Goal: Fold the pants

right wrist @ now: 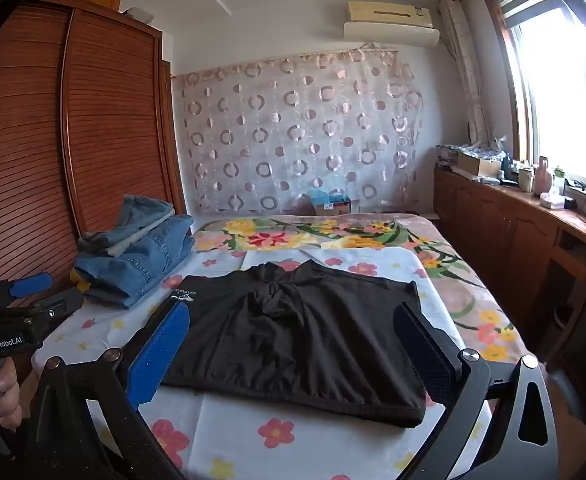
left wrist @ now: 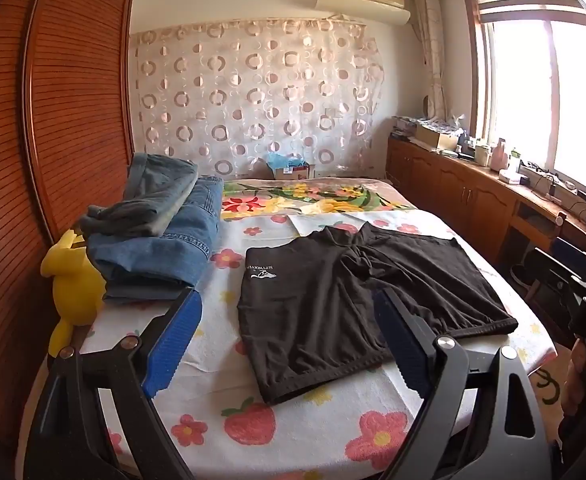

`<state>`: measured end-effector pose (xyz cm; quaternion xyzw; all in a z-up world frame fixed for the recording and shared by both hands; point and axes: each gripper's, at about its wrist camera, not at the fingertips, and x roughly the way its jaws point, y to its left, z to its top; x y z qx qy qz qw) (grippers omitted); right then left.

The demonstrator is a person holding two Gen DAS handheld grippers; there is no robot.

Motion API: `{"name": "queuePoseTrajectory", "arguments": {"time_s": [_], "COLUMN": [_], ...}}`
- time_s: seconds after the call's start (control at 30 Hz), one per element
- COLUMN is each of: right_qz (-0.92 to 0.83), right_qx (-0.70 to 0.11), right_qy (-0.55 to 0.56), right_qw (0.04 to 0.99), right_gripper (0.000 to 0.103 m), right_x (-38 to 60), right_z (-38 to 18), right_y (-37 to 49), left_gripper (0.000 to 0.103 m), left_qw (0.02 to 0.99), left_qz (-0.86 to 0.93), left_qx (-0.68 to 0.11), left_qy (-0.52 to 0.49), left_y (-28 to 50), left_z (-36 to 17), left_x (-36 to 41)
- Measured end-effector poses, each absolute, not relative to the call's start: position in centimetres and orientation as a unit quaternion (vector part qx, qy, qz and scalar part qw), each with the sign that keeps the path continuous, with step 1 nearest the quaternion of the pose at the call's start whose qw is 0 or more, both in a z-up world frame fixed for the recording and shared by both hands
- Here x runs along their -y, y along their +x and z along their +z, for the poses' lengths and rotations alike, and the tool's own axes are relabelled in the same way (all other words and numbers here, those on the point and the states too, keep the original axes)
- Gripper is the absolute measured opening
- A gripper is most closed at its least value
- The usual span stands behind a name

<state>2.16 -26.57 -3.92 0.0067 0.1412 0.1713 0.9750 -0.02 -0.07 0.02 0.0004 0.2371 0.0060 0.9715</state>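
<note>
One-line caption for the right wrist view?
Open right gripper hovers over black shorts spread flat on a floral bed.

Yellow plush toy (left wrist: 75, 288) half hidden behind the folded jeans stack (left wrist: 161, 240). White logo (left wrist: 261, 273) on the black shorts (left wrist: 353, 300) too small to read. Items on the window counter (left wrist: 505, 168) blurred, washed out by glare. Bed (left wrist: 313, 432) near edge cut off by frame.
</note>
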Motion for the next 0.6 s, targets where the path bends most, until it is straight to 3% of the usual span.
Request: {"name": "queuePoseTrajectory", "arguments": {"time_s": [0.6], "right_qz": [0.172], "right_qx": [-0.141], "right_qy": [0.002], "right_qw": [0.975], "right_gripper": [0.102], "right_x": [26.31], "right_z": [-3.86], "right_y": [1.93], "left_gripper": [0.089], "left_qw": [0.972], "left_qz": [0.004], "left_qx": [-0.237], "left_qy": [-0.006], "left_y": [-0.07], "left_z": [0.05], "left_x": [0.00]}}
